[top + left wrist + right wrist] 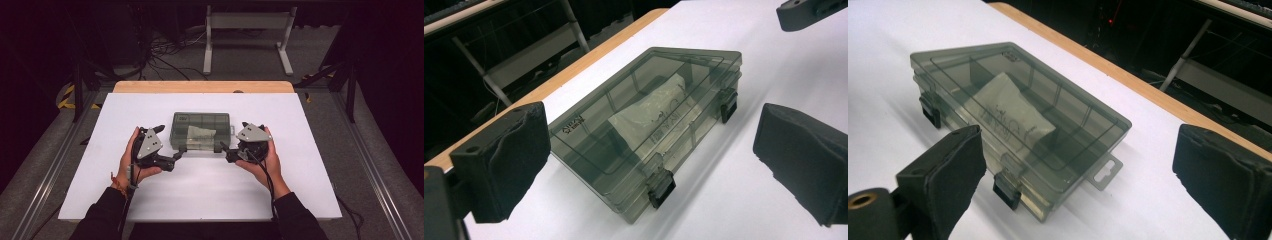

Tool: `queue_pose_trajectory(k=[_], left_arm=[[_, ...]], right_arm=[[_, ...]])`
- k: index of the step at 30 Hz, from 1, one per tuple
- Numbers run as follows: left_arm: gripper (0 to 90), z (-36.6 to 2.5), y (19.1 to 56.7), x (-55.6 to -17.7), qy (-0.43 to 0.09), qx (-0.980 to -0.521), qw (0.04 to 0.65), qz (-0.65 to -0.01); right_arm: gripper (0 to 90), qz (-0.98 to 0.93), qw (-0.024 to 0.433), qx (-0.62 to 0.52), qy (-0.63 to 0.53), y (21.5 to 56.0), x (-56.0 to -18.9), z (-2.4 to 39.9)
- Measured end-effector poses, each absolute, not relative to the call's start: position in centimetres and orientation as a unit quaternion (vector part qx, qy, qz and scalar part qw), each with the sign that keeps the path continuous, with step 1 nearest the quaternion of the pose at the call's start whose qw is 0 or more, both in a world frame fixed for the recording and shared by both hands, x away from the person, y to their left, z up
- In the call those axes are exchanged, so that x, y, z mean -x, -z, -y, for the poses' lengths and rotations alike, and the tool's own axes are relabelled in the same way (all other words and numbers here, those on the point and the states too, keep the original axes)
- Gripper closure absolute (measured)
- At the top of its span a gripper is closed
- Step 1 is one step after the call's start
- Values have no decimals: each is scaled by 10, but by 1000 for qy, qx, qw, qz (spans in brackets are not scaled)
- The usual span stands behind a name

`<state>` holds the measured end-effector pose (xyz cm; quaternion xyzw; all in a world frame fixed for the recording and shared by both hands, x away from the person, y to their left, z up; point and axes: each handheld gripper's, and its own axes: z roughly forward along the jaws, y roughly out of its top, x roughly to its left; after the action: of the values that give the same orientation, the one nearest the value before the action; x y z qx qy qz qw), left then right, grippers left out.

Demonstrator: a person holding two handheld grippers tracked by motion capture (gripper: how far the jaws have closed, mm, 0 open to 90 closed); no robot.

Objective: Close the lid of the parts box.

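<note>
Box: a flat rectangular case of smoky grey transparent plastic (201,131) lies near the middle of the white table top (200,195), lid closed, its long side across the table.
Inside the box: a white folded paper or small bag (651,107) lies under the lid, between the dividers; I cannot tell which it is.
Latches: two small dark clasps sit on the front long side, facing the person; in the left gripper view one (660,187) is close and one (728,104) is farther.
Hanging tab: a small clear tab with a slot (1107,172) sticks out from one short end.
Left tongs: the left gripper (179,152) is held just before the front left corner of the box, with its jaws spread wide; in its own view the box lies between the two black pads, touching neither.
Right tongs: the right gripper (226,149) is held just before the front right corner, also with its jaws spread wide and pinching nothing; one clasp (1007,190) is near its left pad.
Position together: the box lies between the two grippers and a little beyond their tips.
</note>
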<state>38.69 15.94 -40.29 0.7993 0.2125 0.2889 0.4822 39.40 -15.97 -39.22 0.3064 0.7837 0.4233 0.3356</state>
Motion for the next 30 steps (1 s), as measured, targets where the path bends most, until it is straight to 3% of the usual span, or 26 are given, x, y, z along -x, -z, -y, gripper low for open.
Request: queue_pose_trajectory(k=[30], left_arm=[[31, -176, 402, -360, -308, -794, 487, -192]], right_arm=[[67, -785, 353, -280, -425, 394, -369, 175]])
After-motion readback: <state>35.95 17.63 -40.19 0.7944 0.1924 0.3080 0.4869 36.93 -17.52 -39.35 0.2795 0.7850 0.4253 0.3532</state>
